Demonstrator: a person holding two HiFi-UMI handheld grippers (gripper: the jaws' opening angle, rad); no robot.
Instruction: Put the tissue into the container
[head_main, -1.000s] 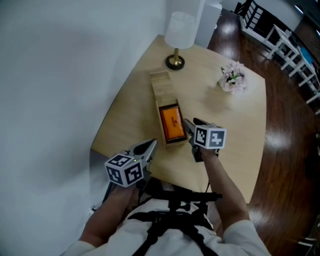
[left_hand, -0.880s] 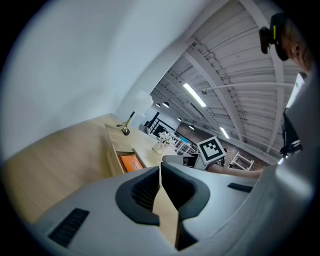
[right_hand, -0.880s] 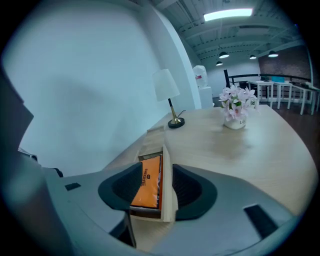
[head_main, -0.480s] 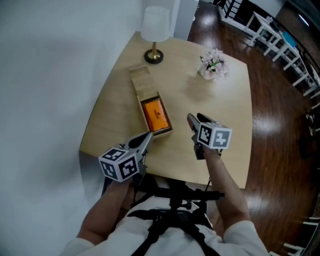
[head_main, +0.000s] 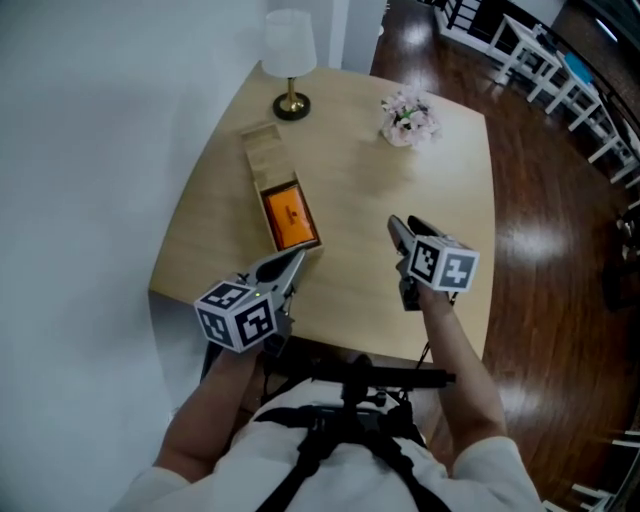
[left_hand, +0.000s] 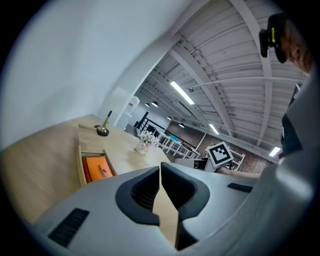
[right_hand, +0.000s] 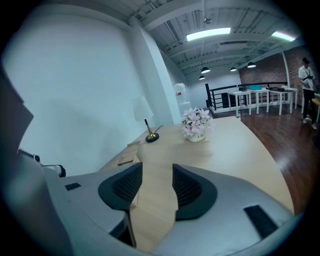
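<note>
A long wooden container (head_main: 259, 150) lies on the table, its lid slid toward the lamp. An orange tissue pack (head_main: 287, 217) lies in its open near end, and shows again as the orange pack (left_hand: 98, 168) in the left gripper view. My left gripper (head_main: 288, 262) hovers just off the container's near end, shut, with nothing between its jaws (left_hand: 160, 167). My right gripper (head_main: 404, 224) is a hand's width to the right of the container, above bare tabletop. It stands open and empty (right_hand: 157, 172).
A white lamp (head_main: 288, 58) stands at the table's far corner beside the wall. A small pot of pink flowers (head_main: 408, 118) sits at the far right. The pale wooden table (head_main: 440, 170) borders dark wood floor on the right. White furniture stands farther off.
My right gripper has drawn away from the container's right side, out over bare table. The left gripper stays near the container's near end. The head view has shifted.
</note>
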